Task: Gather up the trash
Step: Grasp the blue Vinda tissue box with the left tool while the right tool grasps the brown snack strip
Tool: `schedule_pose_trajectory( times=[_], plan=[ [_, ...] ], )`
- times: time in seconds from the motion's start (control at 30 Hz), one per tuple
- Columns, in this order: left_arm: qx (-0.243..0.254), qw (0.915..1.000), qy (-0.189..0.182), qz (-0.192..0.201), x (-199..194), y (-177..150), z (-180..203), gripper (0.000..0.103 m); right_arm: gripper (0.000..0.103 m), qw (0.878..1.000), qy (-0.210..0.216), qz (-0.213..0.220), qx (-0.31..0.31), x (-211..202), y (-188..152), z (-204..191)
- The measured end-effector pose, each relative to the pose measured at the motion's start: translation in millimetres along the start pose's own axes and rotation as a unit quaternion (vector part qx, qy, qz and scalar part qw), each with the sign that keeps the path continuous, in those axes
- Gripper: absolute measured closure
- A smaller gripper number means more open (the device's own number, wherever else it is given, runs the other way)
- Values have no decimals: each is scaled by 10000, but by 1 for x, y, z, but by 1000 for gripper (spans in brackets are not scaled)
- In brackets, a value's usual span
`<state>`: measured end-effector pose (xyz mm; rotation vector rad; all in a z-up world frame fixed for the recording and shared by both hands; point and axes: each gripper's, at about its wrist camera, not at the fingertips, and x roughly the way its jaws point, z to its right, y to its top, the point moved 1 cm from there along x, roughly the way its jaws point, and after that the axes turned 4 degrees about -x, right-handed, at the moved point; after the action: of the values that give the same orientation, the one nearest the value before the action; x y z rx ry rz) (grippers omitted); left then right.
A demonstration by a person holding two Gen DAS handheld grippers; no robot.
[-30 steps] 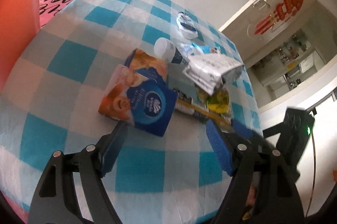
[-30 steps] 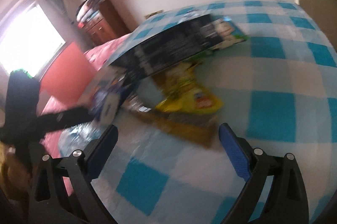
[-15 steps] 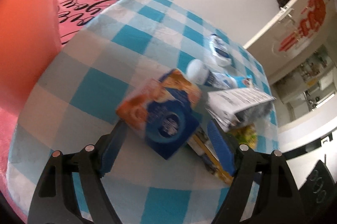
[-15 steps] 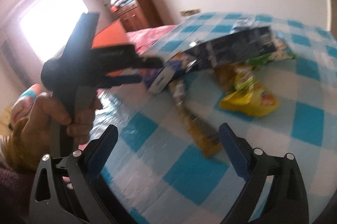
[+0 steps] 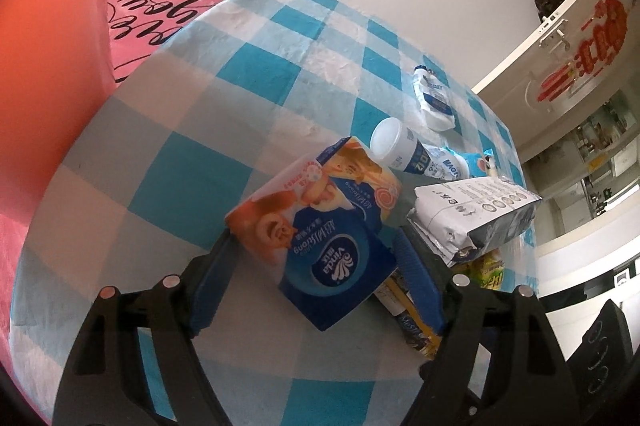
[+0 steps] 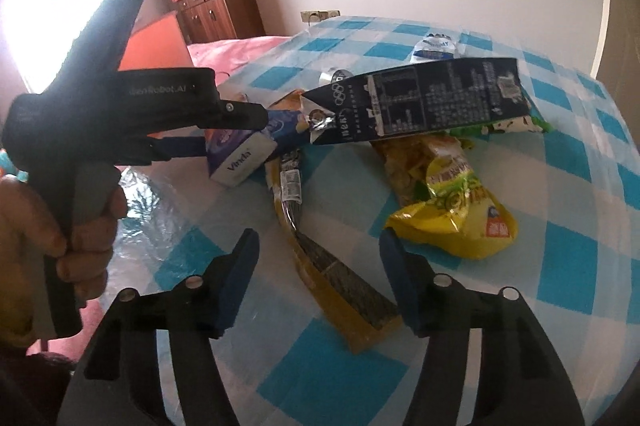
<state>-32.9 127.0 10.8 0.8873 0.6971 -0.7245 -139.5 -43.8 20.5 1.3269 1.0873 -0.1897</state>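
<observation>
At frame centre, the left gripper clamps the tissue pack to lift it clear of the pile, while the right gripper, jaws closing, straddles the untouched yellow wrapper low in the frame.

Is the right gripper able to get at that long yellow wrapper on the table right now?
Probably yes. The right gripper has its jaws closing with the long yellow wrapper lying flat between them, nothing on top at that end. The yellow chip bag sits clear beside it.
</observation>
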Motion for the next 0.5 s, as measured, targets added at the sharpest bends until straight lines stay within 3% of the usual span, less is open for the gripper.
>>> schedule_pose_trajectory(
  times=[0.3, 0.5],
  plan=[
    [90, 9998, -148, -4, -2, -1, -5, 30, 63, 9987, -383, -197, -274, 20, 8, -11],
    [132, 9996, -268, -21, -6, -2, -10, 31, 81, 9992, -334, -180, -161, 17, 7, -10]
  ],
)
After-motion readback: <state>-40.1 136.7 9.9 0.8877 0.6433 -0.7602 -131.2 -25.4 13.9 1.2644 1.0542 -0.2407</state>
